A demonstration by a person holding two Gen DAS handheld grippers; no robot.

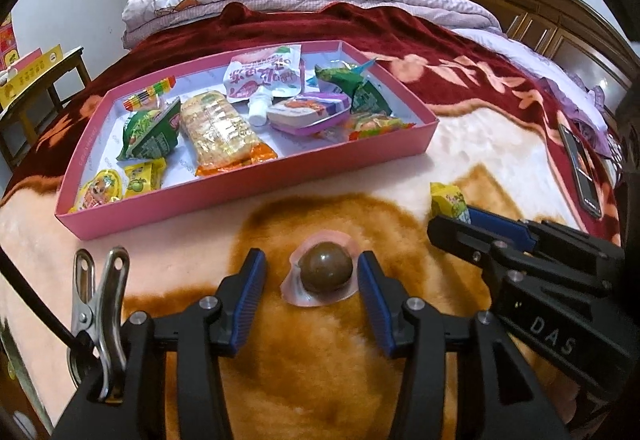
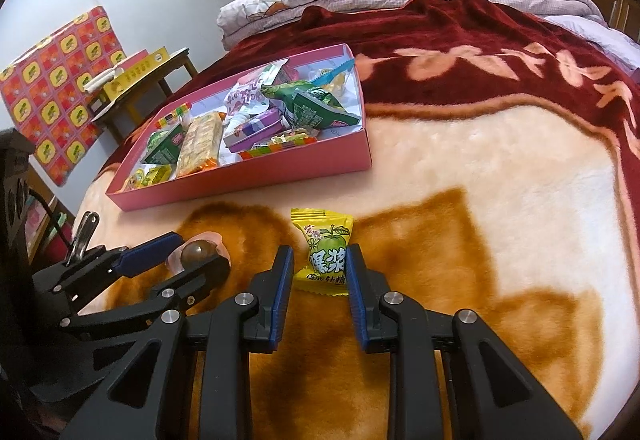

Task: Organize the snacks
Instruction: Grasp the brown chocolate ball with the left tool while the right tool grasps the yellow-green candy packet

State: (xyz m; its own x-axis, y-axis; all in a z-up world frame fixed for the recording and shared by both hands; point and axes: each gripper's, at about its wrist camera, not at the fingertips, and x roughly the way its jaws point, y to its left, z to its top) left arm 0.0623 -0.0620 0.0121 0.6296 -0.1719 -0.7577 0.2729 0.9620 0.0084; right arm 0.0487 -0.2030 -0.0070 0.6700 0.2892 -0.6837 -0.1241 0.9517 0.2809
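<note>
1. Low in the middle of the left wrist view, the left gripper (image 1: 313,276) has its jaws spread wide around a brown ball snack (image 1: 326,270) in a clear wrapper. The blue pads are near it, one on each side, but not touching.
2. Low in the middle of the right wrist view, the right gripper (image 2: 319,276) has its jaws spread on both sides of a yellow candy pack (image 2: 325,252). The pads sit just beside it.
3. Both snacks lie on the fluffy blanket (image 2: 500,175).
4. A pink box (image 1: 256,179) full of snacks sits farther back, in the upper left.
</note>
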